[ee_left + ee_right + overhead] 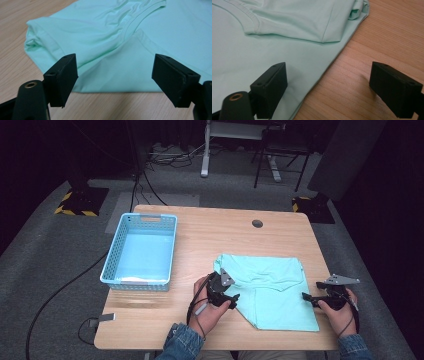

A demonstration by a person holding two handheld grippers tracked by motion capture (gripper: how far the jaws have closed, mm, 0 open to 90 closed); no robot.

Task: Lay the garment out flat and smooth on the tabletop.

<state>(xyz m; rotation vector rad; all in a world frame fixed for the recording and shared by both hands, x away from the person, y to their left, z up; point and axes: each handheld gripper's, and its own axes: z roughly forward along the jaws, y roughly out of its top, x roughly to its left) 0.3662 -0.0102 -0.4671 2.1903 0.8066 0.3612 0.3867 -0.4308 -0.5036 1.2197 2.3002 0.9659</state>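
Folded mint shirt [272, 287] on tabletop [210, 235]; left claw [234, 301] at its left edge, right claw [306, 297] at right edge, both released, gripping nothing.

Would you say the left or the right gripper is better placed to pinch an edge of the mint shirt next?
Probably right: the right gripper straddles the mint shirt's side edge with open jaws; the left gripper's open jaws hang short of the hem.
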